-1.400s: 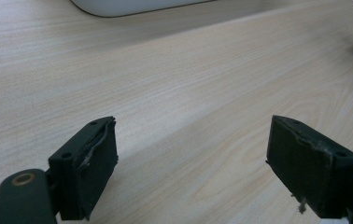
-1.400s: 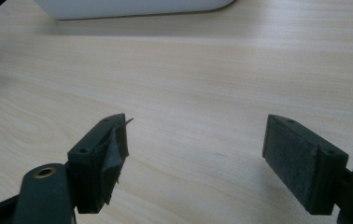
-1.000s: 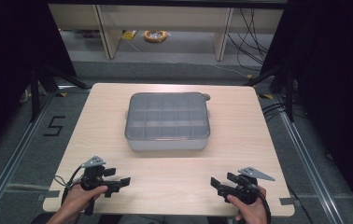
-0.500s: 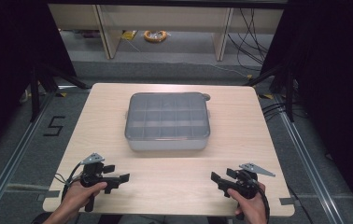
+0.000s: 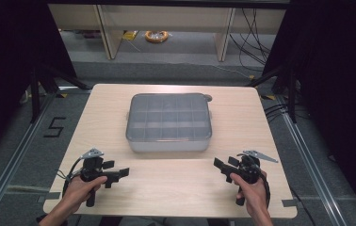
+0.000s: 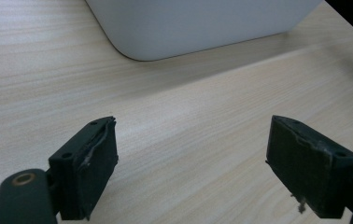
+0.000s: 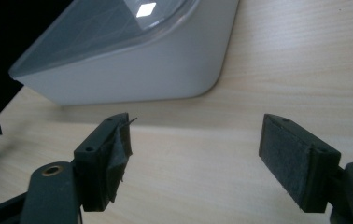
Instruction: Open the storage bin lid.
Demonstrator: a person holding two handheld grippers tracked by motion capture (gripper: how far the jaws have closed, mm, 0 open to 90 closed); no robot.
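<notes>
A grey compartment box [image 5: 169, 121] with a clear lid lies shut in the middle of the wooden table [image 5: 242, 113]. My left gripper [image 5: 122, 172] rests near the front left edge, pointing right, and its open jaws hold nothing. In the left gripper view, the left gripper [image 6: 191, 163] has the box's white corner [image 6: 193, 23] beyond it. My right gripper [image 5: 221, 165] is at the front right, pointing left. Its jaws have just been closing a little but stand wide with nothing between them. The right gripper view shows the right gripper [image 7: 195, 158] short of the box wall [image 7: 132, 65].
Bare tabletop lies between the two grippers and in front of the box. Black cables [image 5: 261, 28] and a yellow coil [image 5: 156, 36] lie on the floor behind the table. A floor mark "5" [image 5: 53, 127] sits to the left.
The right hand has shifted a short way forward from the table's front edge toward the box. The left hand has stayed about where it was.
</notes>
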